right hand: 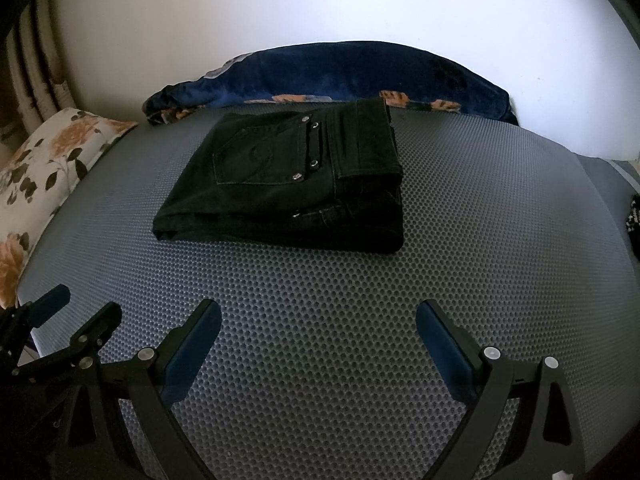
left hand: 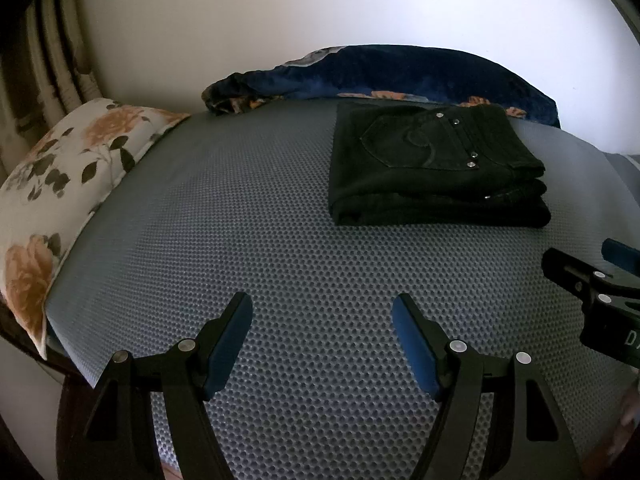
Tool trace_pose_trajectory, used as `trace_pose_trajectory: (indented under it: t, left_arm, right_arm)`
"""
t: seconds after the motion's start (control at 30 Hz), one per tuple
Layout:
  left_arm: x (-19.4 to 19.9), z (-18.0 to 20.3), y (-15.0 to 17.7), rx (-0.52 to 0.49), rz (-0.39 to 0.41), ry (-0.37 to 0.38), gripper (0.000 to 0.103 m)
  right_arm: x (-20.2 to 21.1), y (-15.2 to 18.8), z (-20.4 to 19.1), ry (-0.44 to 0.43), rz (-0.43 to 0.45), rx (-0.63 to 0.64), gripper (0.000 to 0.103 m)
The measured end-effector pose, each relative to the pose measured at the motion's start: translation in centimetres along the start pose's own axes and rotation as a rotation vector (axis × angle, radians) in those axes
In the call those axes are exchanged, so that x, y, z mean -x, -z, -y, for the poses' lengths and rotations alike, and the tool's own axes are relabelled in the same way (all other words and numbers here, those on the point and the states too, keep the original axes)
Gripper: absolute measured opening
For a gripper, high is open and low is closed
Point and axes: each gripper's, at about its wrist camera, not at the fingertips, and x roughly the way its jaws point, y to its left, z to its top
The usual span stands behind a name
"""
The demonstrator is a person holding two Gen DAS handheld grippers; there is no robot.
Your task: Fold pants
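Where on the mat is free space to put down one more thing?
The mat is bare between the folded pants and the two open grippers, left and right, and also between the pants and the floral pillow. It is crowded at the back, where the blue blanket meets the pants.

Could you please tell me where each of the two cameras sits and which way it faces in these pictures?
Left wrist view: on the left hand-held gripper, open, tilted down over the grey mat; folded black pants ahead right; the right hand-held gripper's tip at the right edge.
Right wrist view: on the right hand-held gripper, open, facing the pants nearly head-on; the left one shows lower left.
Shared: pants, mat, floral pillow, blue blanket.
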Motion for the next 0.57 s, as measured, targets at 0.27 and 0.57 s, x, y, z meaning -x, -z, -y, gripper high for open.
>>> trace_pose_trajectory:
  t: [0.27,0.57]
  left_arm:
    - [0.1,-0.1,-0.3,0.000,0.002,0.012,0.073]
    - [0.3,-0.9,-1.2,0.017,0.004,0.014,0.073]
  right_arm:
    - [0.0,-0.2,0.0,0.004,-0.002,0.000,0.097]
    - [0.3,-0.9,-0.2,0.012,0.005,0.005,0.097]
